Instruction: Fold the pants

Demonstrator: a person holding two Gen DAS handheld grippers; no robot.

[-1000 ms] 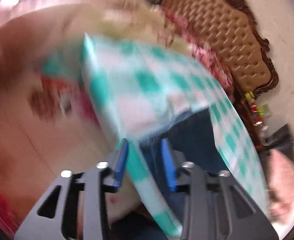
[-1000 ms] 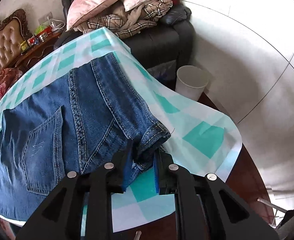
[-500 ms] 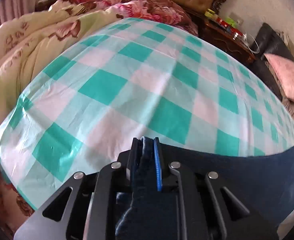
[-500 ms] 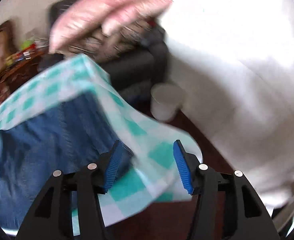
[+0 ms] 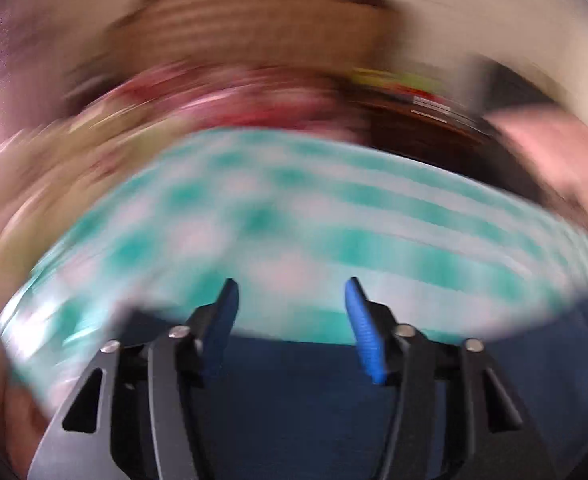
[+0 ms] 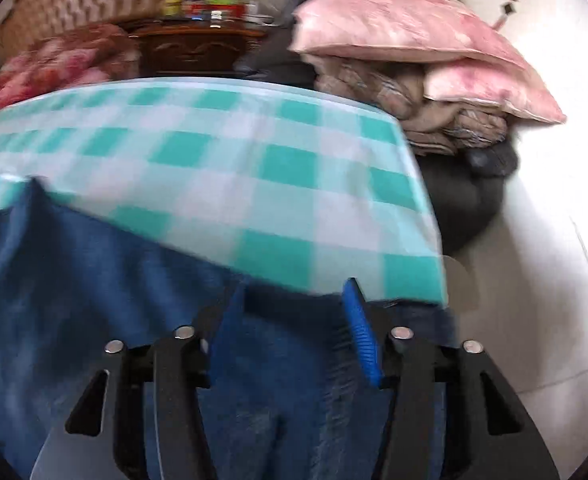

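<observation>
Left gripper [image 5: 290, 300]: I read its jaws spread, nothing between them. Dark blue denim pants [image 5: 301, 392] lie directly beneath and behind the fingertips; the view is badly blurred. Right gripper [image 6: 292, 304]: jaws spread too, empty, the same pants [image 6: 94, 280] under them and spilling to the left. Ahead of both jaws stretches the teal-and-white checked cloth [image 6: 230, 160]. Beyond it, right of the jaws, pink pillows [image 6: 405, 28] stack on a dark sofa [image 6: 473, 192].
</observation>
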